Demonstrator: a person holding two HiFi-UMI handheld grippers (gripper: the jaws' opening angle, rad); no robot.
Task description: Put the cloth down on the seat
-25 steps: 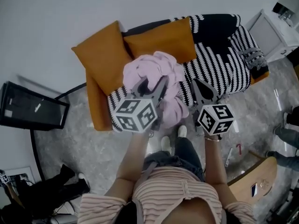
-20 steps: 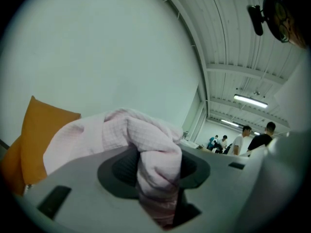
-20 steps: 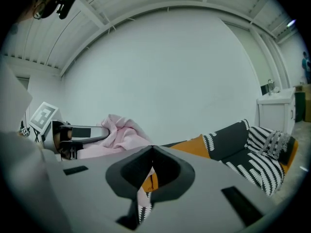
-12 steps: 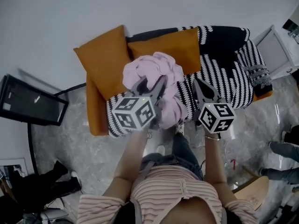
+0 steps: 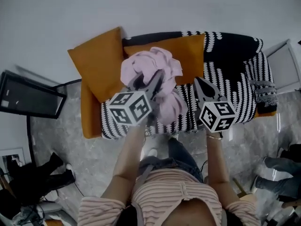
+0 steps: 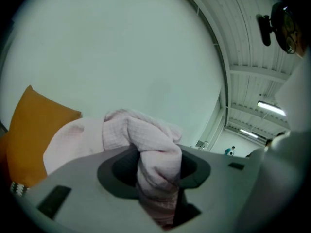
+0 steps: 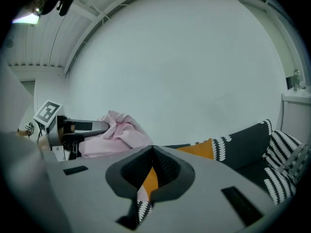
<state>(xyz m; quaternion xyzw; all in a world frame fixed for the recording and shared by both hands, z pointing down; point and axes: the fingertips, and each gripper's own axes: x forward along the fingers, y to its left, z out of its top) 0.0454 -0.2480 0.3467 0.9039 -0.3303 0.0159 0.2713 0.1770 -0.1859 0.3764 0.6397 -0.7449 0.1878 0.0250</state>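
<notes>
A bunched pink cloth [image 5: 149, 69] hangs in the air over the sofa seat [image 5: 189, 113], which is covered by a black-and-white striped throw. My left gripper [image 5: 149, 81] is shut on the cloth; in the left gripper view a thick fold of the cloth [image 6: 156, 155] is pinched between the jaws. My right gripper [image 5: 198, 82] is to the right of the cloth, apart from it, shut with nothing in it. In the right gripper view its tips [image 7: 153, 149] meet, and the cloth [image 7: 120, 129] shows at the left.
Two orange cushions [image 5: 95, 62] [image 5: 187, 50] lean against the sofa back by the white wall. A dark screen [image 5: 27, 100] stands on the floor at the left, a white cabinet [image 5: 288, 66] at the right. Someone's legs [image 5: 275, 174] are at the lower right.
Both grippers and the person have moved closer to the sofa, so the cloth now hangs over the seat's front part. The cloth stays pinched in the left gripper.
</notes>
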